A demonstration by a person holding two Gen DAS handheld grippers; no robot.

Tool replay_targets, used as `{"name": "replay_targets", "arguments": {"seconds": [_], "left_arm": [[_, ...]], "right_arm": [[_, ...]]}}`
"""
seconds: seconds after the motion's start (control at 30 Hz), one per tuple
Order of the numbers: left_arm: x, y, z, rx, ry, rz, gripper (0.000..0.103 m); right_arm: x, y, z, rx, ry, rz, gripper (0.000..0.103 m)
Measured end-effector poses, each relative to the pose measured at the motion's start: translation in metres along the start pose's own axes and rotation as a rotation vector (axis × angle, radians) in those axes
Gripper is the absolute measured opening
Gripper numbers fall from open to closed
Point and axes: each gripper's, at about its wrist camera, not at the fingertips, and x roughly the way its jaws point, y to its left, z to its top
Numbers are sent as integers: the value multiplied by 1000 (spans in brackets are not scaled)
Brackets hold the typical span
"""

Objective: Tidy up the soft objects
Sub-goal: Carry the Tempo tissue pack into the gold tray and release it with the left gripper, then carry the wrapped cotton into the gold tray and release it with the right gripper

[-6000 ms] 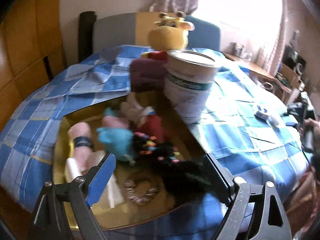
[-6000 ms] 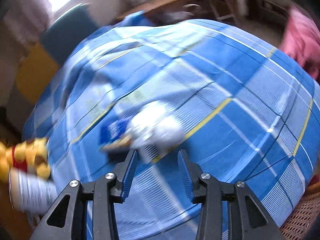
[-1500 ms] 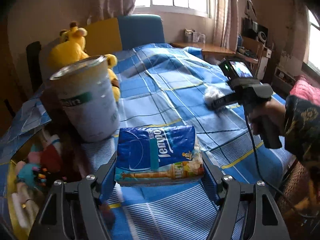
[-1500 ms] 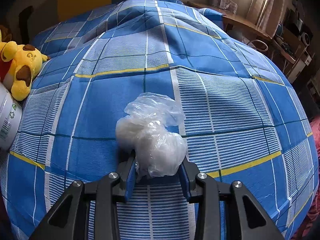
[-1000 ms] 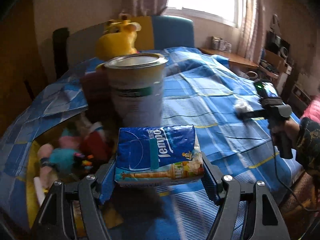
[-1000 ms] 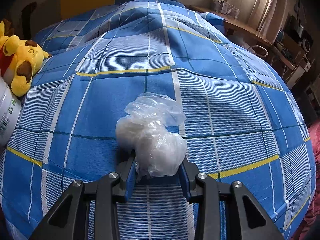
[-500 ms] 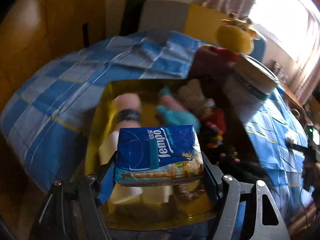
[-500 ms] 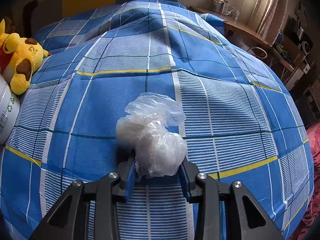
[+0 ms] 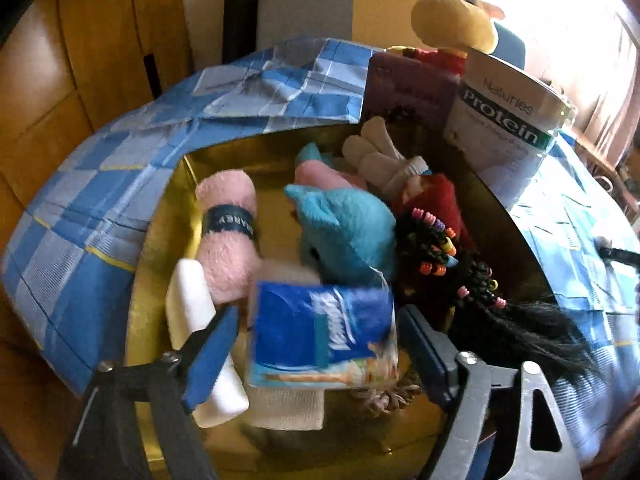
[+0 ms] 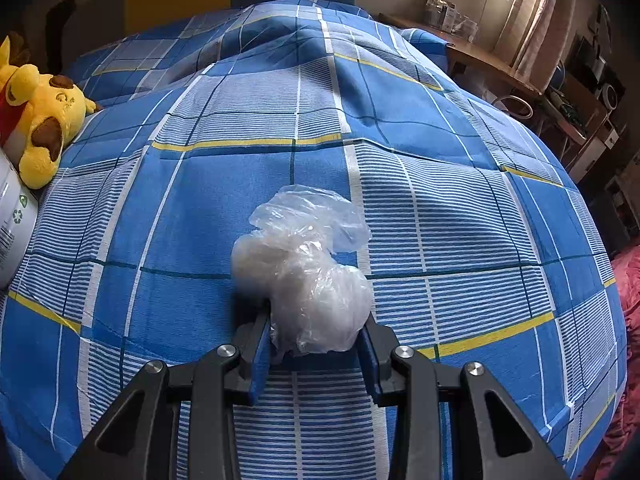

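In the left wrist view, the blue tissue pack [image 9: 320, 336] sits blurred between the fingers of my left gripper [image 9: 316, 316], above the near end of the gold tray [image 9: 160, 216]. The jaws are opening and a gap shows on each side of the pack. The tray holds a pink rolled towel [image 9: 228, 224], a teal plush [image 9: 344, 232], a red plush [image 9: 432, 200] and a black beaded braid [image 9: 480, 280]. In the right wrist view, my right gripper [image 10: 316, 344] is shut on a crumpled clear plastic bag [image 10: 308, 272] that rests on the blue checked cloth [image 10: 440, 200].
A white protein can [image 9: 508, 120] and a yellow giraffe plush [image 9: 452, 16] stand behind the tray. A white bar [image 9: 192, 312] lies at the tray's near left. A yellow plush [image 10: 40, 120] lies at the cloth's left edge. A desk with clutter stands far right.
My left gripper has swung left and down over the tray, and its jaws have spread away from the tissue pack. The right gripper and its bag have kept still.
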Motion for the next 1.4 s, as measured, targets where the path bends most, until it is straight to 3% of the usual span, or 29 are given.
{"name": "replay_targets", "arguments": {"seconds": [0.5,0.8,1.07,1.4], "left_arm": [[-39,-13,9,65,-109,-17,86],[-52,-10,9,81,-148,-45,86],[-52,-3,8,76,-151,-70,86],[-47,7,6,61,-137,-84,86]], "right_arm": [[1,1,4,22,20,-16,37],[3,8,35,94,101,-76,35],[-39,39,112,118,15,-73,35],[-136,119,229,15,-202,-60,35]]}}
